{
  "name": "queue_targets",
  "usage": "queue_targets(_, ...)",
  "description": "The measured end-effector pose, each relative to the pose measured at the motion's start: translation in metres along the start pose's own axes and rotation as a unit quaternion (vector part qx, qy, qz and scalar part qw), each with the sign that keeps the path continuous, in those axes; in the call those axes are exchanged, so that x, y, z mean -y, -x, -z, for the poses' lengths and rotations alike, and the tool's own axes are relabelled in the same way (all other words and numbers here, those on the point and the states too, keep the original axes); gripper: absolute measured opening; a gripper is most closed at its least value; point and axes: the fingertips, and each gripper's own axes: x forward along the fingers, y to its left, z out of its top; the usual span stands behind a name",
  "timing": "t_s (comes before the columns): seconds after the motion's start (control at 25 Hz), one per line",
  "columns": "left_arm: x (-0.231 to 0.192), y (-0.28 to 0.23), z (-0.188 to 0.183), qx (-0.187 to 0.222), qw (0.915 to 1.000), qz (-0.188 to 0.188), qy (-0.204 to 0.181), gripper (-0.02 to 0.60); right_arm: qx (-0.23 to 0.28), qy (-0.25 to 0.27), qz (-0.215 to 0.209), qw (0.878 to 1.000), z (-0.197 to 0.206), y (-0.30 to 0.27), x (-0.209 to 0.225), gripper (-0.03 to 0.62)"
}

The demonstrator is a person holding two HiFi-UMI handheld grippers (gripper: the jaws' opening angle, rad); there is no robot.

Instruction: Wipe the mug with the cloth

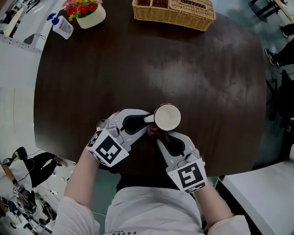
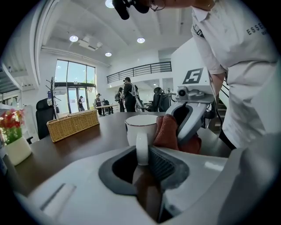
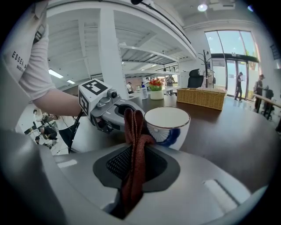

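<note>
Rust-red cloth [image 3: 134,145] is pinched between the right tongs [image 1: 158,136] and pressed against the near side of the white mug [image 1: 167,117]. The mug stands upright on the dark wooden surface [image 1: 138,69]. The left tongs [image 1: 148,119] are clamped on the mug's handle, reaching in from the mug's left. Well beyond the mug, a wicker basket [image 1: 174,11] sits at the surface's far edge.

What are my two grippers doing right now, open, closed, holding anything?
Left gripper: jaws closed on the handle of the mug.
Right gripper: jaws closed on the cloth, held at the mug's side.
</note>
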Motion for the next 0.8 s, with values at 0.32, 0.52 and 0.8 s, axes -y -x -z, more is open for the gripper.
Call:
queue_targets(0.32,0.001,0.000,0.000,-0.012,0.9997,0.016,-0.015,0.078,-0.015,-0.043,0.028,0.999,0.017,0.017,0.028,0.081)
queue_targets(0.52,0.000,-0.001,0.001,-0.026,0.9992,0.020,-0.022,0.079,-0.026,-0.074,0.060,0.995,0.031,0.026,0.056,0.080)
queue_targets(0.8,0.001,0.001,0.002,-0.025,0.9995,0.014,-0.008,0.079,-0.031,-0.077,0.129,0.988,0.031,0.041,0.101,0.080)
